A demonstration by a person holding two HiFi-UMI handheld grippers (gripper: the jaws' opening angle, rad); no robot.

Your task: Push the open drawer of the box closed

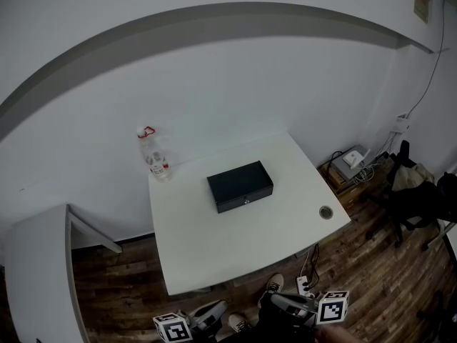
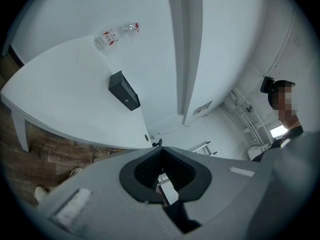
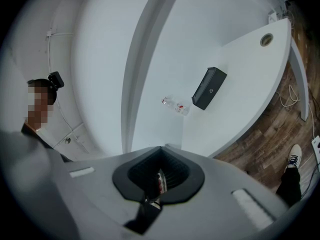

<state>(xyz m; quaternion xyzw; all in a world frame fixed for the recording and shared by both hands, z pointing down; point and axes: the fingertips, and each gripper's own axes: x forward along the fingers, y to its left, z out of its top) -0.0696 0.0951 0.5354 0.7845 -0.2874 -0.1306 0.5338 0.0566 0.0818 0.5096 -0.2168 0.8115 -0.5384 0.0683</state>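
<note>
Left gripper [image 2: 160, 149]: a grey moulded shell with black ribbed pads, the tips pressed together with nothing between them. Right gripper [image 3: 162, 148]: the same build, likewise clenched on nothing. Tips joined this way probably serve as one blunt end, better for pressing than for pinching. In the head view both grippers sit at 6 o'clock, carried low and nearly level close to the person's body. They are short of the near edge of the table [image 1: 214, 256] and well apart from anything on it.

Cash box [image 1: 240, 186]: a low, matte black cuboid with sharp corners, standing alone near the middle of the tabletop and turned slightly askew to its edges. Drawer front [image 1: 246, 200]: a narrow face with a small round lock, turned toward 5 o'clock. It looks flush with the case and no tray projects from it, so the drawer appears to lie shut, as the task asks. The distance is too great to rule out a fine gap.

Water bottle [image 1: 153, 156]: clear plastic with a red cap ring, upright at 10 o'clock from the box, near the far left corner against the wall. Cable grommet [image 1: 326, 212]: a round hole with a metallic rim at 4 o'clock, near the right edge. The tabletop is smooth white laminate, rounded at the corners. Floor [image 1: 128, 291]: dark wood planks.
</note>
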